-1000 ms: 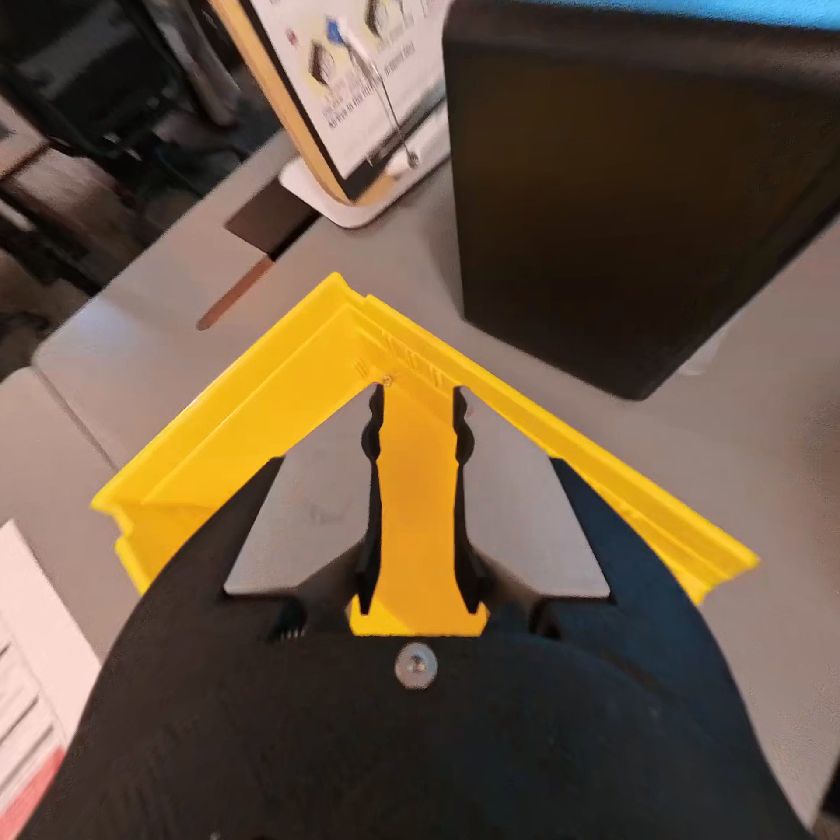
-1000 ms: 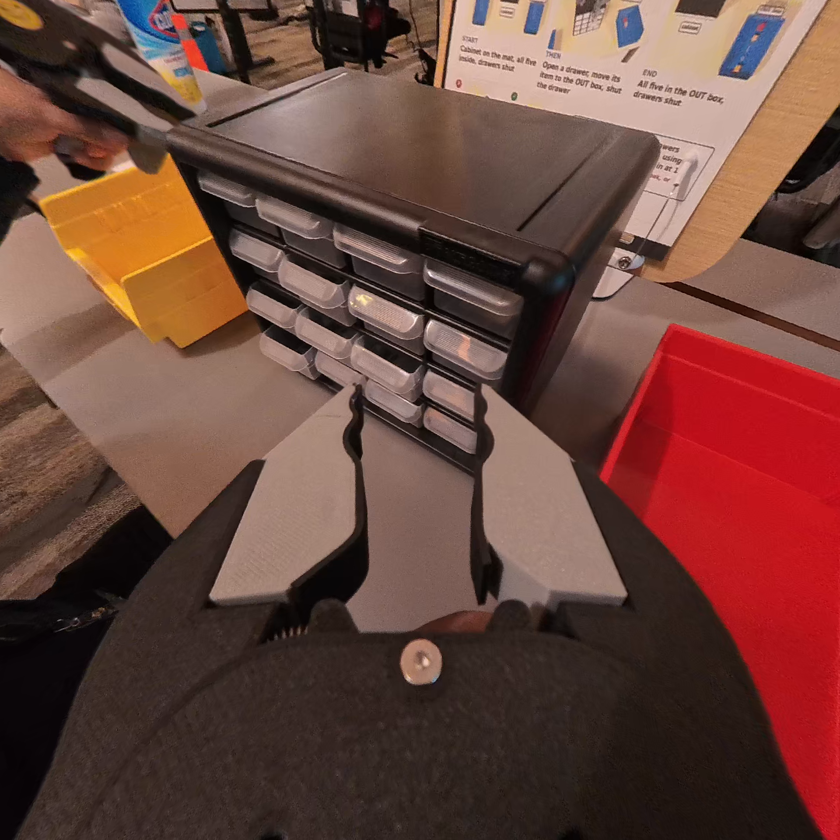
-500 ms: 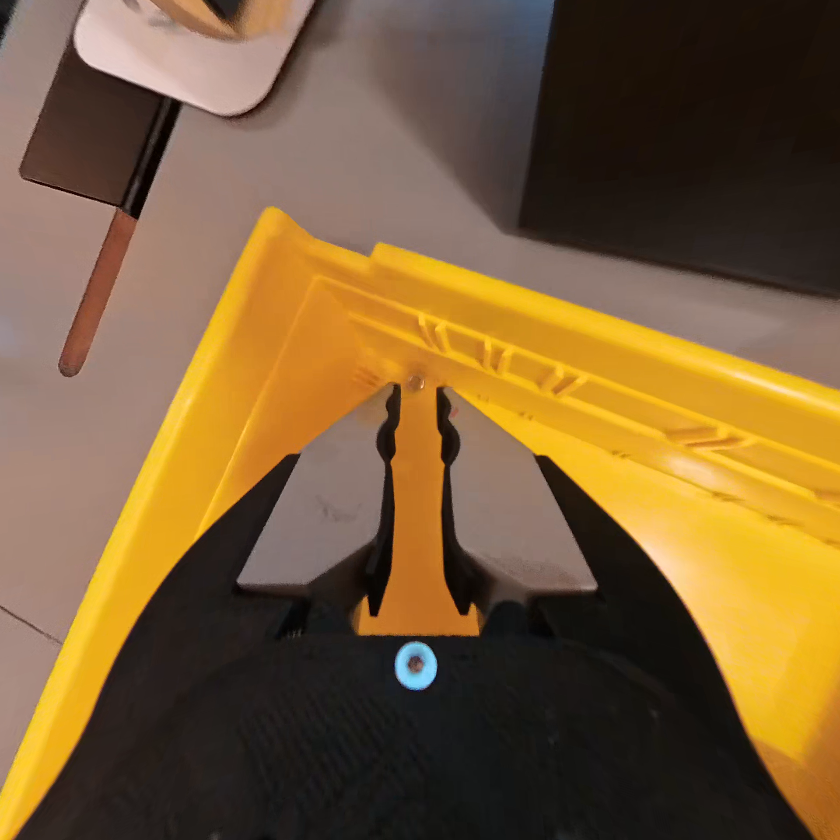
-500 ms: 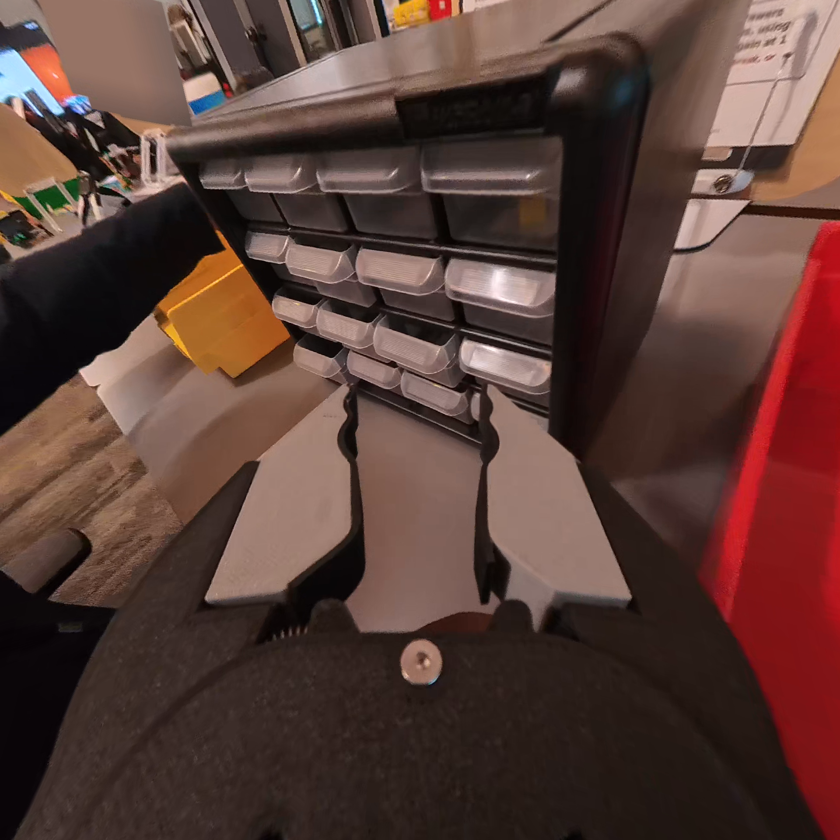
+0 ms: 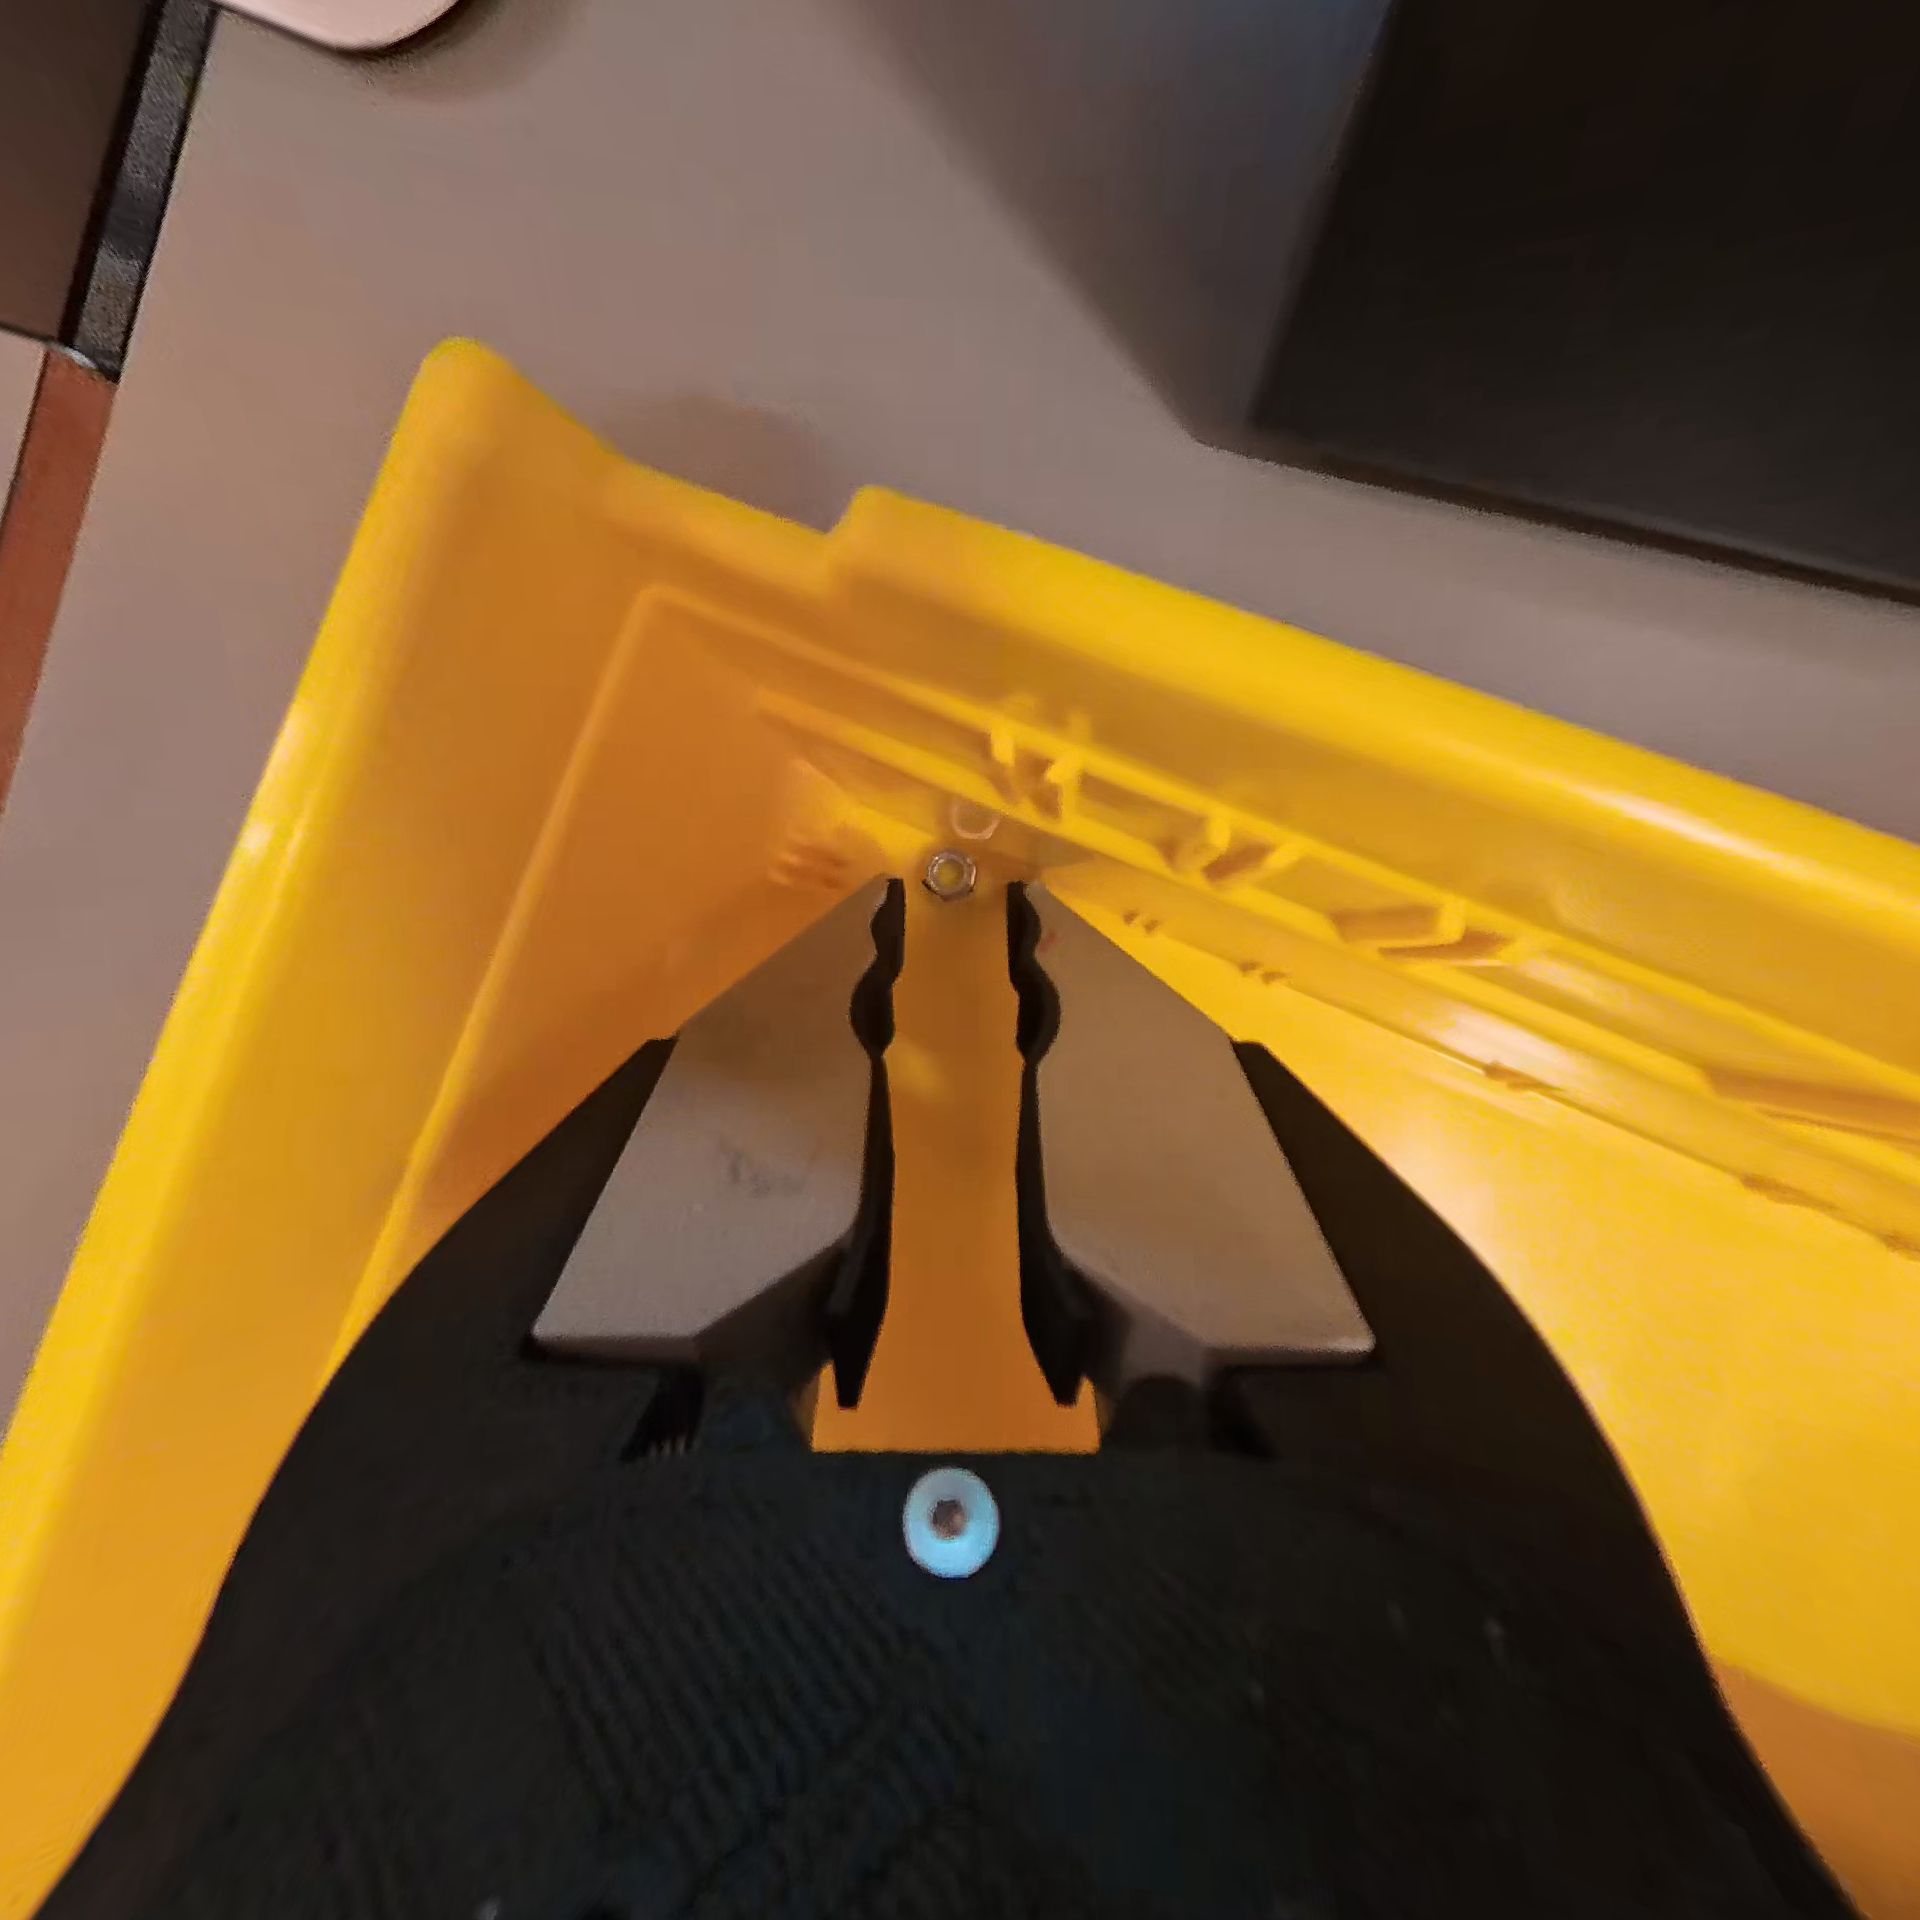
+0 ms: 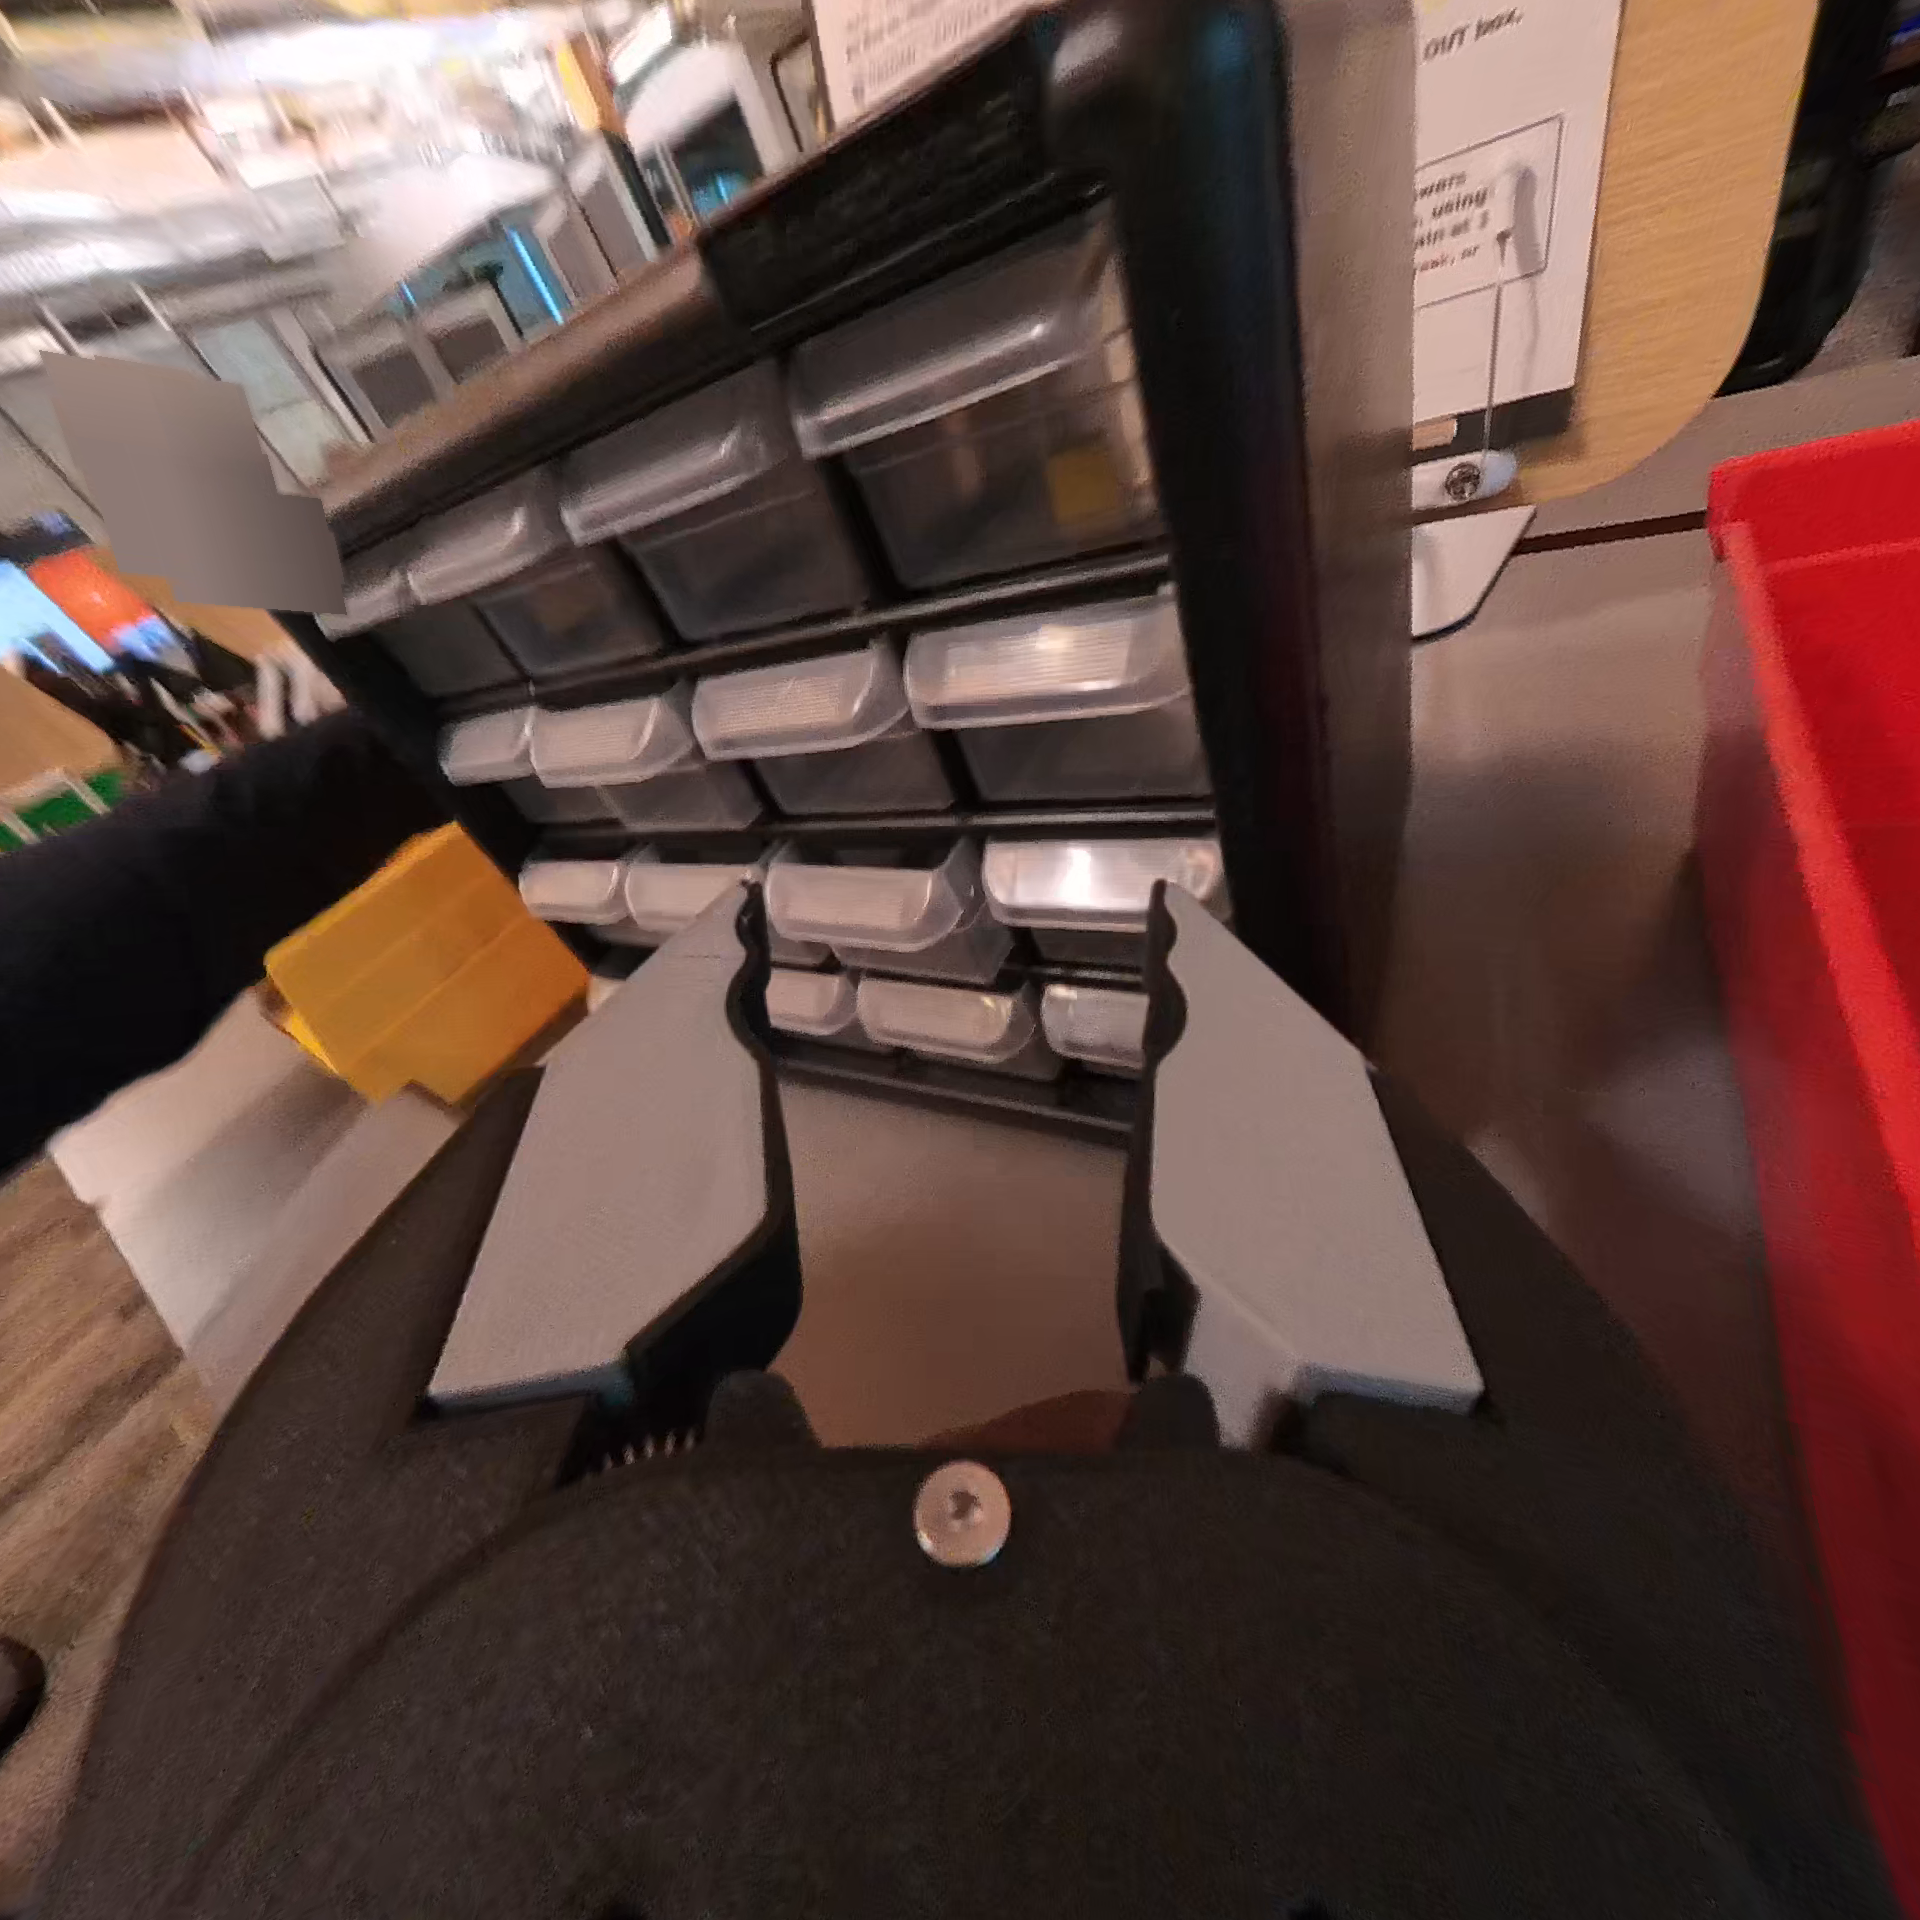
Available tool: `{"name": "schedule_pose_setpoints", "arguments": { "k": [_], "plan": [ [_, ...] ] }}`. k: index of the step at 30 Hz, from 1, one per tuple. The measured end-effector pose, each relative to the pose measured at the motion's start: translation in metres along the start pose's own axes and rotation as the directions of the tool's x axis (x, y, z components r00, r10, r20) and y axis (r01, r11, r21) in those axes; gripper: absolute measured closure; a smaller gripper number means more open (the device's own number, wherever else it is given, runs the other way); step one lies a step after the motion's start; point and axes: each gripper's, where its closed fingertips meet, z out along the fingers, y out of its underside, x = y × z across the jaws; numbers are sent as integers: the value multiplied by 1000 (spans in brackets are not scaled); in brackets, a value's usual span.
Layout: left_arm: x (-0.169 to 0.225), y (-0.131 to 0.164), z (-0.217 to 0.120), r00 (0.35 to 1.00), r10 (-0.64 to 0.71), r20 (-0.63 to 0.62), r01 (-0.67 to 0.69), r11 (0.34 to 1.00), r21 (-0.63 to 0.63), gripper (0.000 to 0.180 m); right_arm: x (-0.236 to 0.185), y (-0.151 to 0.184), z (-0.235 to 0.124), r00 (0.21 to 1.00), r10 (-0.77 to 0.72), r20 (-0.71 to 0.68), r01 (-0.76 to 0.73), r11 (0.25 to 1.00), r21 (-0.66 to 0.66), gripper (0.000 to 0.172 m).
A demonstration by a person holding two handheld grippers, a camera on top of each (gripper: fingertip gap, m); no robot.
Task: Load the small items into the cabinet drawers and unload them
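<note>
Left wrist view: where the yellow bin [image 5: 488,790] meets its inner corner, a small hex nut [image 5: 949,872] is seen on the smooth moulded floor, just ahead of the left hand-held gripper [image 5: 952,902]; the fingers are parted, nothing pressed between them. The nut is shown in this view alone.
Tabletop: a matte grey tabletop [image 5: 727,260] is seen under the bin.
Right wrist view: the black cabinet [image 6: 1247,436], with rows of translucent ribbed drawers [image 6: 1049,675], is shown only here; one third-row drawer [image 6: 868,894] juts out.
Right hand-held gripper [image 6: 951,914]: spread wide, bare.
Far right: a glossy red bin [image 6: 1829,831] is seen.
</note>
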Motion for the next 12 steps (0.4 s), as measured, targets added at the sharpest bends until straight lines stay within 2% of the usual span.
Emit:
{"name": "schedule_pose_setpoints", "arguments": {
  "k": [1,6,10,12],
  "plan": [
    [0,0,0,1000,-25,-4,25,1000,9,163,0,-5,3,999,32,21,-32,999,28,101],
    [1,1,-1,997,-74,5,74,997,29,166,-9,-22,12,965,177,192,-203,971,129,112],
    [3,1,-1,998,-58,33,58,998,18,170,-11,-33,10,928,231,293,-299,930,215,122],
    [3,1,-1,998,-39,51,38,999,15,170,-14,-37,8,892,275,360,-369,902,224,121]
  ]
}}
